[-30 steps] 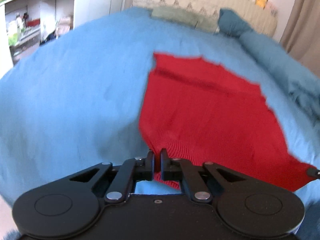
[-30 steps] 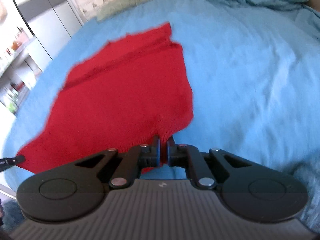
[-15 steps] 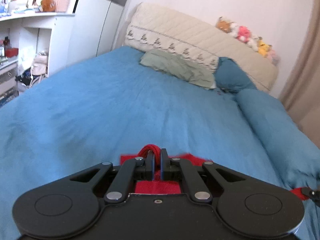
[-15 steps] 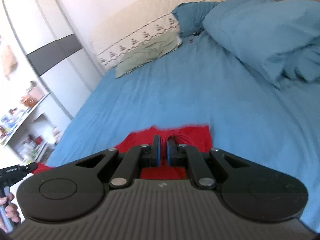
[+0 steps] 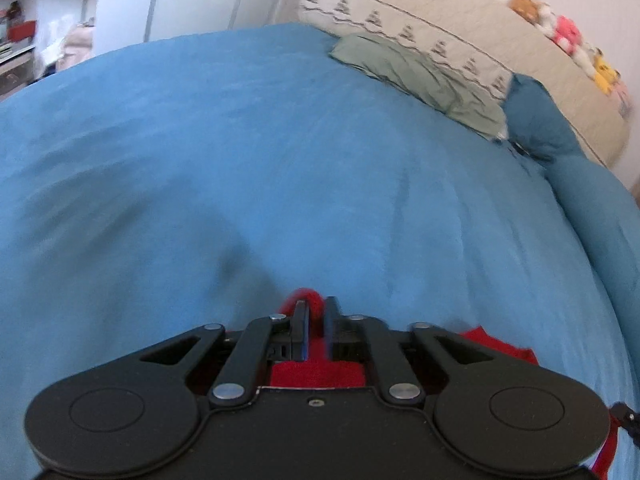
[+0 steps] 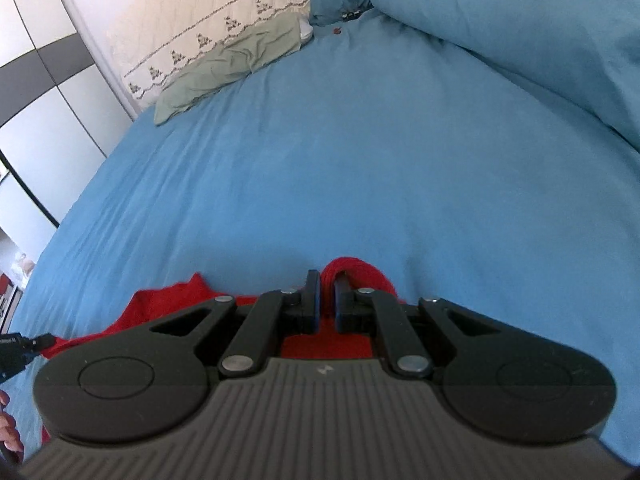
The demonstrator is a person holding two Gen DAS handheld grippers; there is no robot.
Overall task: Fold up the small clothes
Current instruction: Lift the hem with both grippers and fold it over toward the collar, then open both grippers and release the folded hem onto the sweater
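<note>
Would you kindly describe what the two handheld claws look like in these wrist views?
Both are matte black. The left claw has two round disc housings, linkage bars with silver pivot pins, blue-edged pads, and a smooth flat body with a small screw. The right claw has the same discs, bars and pins, but its body is grey and ribbed lengthwise, with a small pale lightning-like mark. No cables or sleeves show.

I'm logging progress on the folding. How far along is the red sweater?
Done: the near edge of the red sweater looks carried over the rest, so one fold seems made on the blue bedspread.
In hand: the left gripper and right gripper have just been opening, with red knit between their fingers, apparently letting go.
Left: probably pulling clear, smoothing and further folds; little of the sweater shows.
</note>
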